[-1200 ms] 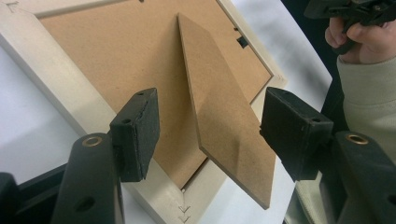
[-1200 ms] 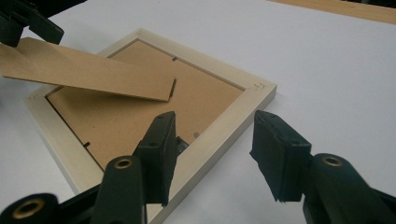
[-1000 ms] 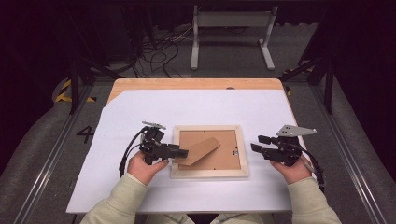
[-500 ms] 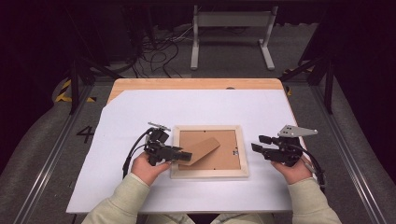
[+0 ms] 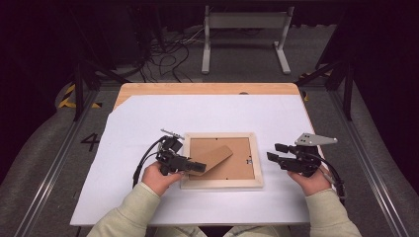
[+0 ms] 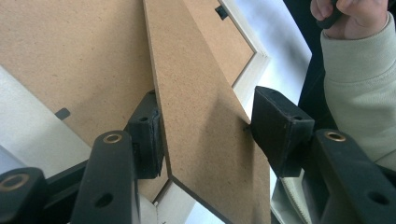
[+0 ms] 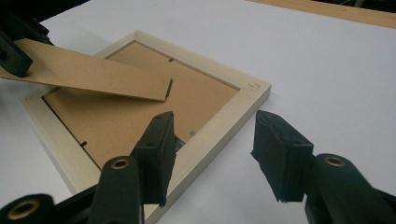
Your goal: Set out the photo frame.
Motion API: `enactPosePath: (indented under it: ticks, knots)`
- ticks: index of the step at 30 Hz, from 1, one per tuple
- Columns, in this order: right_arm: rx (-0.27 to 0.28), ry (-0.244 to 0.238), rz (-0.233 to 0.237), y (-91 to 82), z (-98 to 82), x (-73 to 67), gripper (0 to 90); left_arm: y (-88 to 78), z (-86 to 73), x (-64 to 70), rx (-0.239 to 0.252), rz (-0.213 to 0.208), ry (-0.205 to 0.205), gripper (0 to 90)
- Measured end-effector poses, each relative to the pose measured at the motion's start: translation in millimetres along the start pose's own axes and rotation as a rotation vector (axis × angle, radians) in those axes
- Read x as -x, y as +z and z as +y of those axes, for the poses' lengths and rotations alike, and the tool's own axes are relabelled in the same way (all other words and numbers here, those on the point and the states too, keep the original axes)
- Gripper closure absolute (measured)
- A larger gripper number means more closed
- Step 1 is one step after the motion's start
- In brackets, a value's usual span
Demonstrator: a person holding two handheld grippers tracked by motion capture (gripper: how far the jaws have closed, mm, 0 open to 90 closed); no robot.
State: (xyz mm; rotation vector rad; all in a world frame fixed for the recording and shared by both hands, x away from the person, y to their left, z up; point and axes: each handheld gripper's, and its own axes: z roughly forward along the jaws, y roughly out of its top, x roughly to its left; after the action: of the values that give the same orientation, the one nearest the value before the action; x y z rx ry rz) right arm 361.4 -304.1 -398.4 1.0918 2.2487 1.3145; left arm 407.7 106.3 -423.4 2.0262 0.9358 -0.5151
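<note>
A pale wooden picture frame (image 5: pixel 222 183) lies face down on the white sheet, its brown backing board (image 5: pixel 242 163) up. A brown fibreboard stand (image 5: pixel 215 157) slants up from the backing toward the left. My left gripper (image 5: pixel 197 167) reaches in from the left; its jaws have just been closing, and in the left gripper view both pads (image 6: pixel 149 135) press the stand (image 6: pixel 201 93) across its width. My right gripper (image 5: pixel 274 152) hovers open just right of the frame. In the right gripper view its jaws (image 7: pixel 212 140) straddle the frame's rail (image 7: pixel 224 126) without touching it.
The white sheet (image 5: pixel 212 113) covers most of a wooden table (image 5: pixel 207 89). A metal floor stand (image 5: pixel 244 22) and loose cables (image 5: pixel 163 54) lie beyond the far edge. A hand and pale sleeve (image 6: pixel 355 70) appear past the frame in the left gripper view.
My left gripper has shifted slightly right toward the frame and its jaws have narrowed onto the raised stand. The right gripper and the frame have stayed put.
</note>
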Motion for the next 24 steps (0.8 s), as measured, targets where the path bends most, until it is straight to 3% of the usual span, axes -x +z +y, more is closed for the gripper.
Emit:
enactPosePath:
  ticks: [7, 12, 17, 24]
  knots:
    - [-0.001, 0.002, 0.001, 0.7, -0.7, -0.2, 48.4, -2.3, 1.1, -1.8, 0.013, -0.035, -0.015, 53.4]
    - [0.0, 0.001, 0.001, 0.1, -0.6, 0.1, 48.3, -2.9, 0.7, 0.1, 0.024, -0.032, 0.0, 56.4]
    - [0.002, 0.004, 0.0, -0.3, -0.6, 0.3, 48.2, -5.4, 0.3, 0.6, 0.033, -0.068, -0.012, 59.6]
    - [0.018, 0.006, -0.005, -3.8, 0.6, 1.7, 48.0, -8.7, -1.3, 7.6, 0.045, -0.073, 0.017, 62.6]
